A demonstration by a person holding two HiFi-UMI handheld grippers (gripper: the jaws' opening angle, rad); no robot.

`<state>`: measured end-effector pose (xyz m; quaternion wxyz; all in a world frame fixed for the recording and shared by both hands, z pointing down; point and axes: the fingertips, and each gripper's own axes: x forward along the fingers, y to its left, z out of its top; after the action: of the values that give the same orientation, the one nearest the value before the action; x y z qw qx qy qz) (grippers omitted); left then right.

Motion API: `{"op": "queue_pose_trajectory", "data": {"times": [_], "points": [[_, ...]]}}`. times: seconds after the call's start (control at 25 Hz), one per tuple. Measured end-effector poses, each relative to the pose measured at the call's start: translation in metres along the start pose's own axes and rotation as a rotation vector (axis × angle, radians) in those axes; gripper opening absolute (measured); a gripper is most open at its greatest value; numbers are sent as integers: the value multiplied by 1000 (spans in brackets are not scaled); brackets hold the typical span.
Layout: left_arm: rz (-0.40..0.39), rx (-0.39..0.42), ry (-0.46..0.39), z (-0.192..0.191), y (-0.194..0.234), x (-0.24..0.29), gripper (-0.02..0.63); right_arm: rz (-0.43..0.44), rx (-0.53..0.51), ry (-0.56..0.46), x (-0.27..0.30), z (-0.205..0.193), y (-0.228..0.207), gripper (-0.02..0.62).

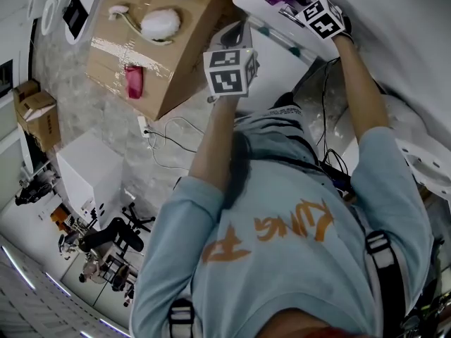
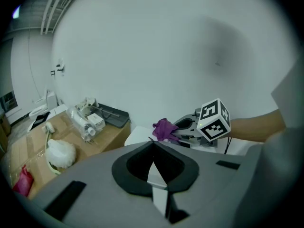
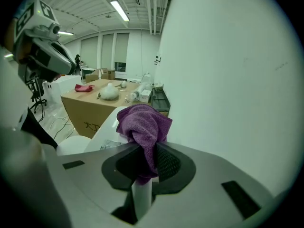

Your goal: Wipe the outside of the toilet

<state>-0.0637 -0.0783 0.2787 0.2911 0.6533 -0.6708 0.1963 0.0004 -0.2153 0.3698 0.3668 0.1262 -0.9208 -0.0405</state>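
Holding the purple cloth [image 3: 142, 122] clamped tight, the right gripper [image 3: 145, 163] hovers at the toilet [image 1: 268, 20] tank's top edge. The left gripper [image 2: 153, 161] is closed and empty. Wiping looks about to begin; next, press the cloth down

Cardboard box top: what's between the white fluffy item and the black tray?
A clear plastic bag of small packaged items, between the white fluffy item and the black tray on the cardboard box. Clearest in the left gripper view.
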Motion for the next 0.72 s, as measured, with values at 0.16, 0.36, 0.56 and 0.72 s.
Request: {"op": "queue_pose_trajectory", "data": {"times": [0.16,0.36,0.56,0.72], "points": [[-8,4,4,-3,-3,0,25,-18,22,-1,-12,-8,1,66],[-27,7,12,-6,-13,2,25,-50,35,1,-28,-21,-1,66],[-49,6,28,-12,-21,4,25,-78,53,7,-43,-34,-2,66],[-67,12,37,-16,-31,6,25,-113,86,17,-60,-50,-5,66]]}}
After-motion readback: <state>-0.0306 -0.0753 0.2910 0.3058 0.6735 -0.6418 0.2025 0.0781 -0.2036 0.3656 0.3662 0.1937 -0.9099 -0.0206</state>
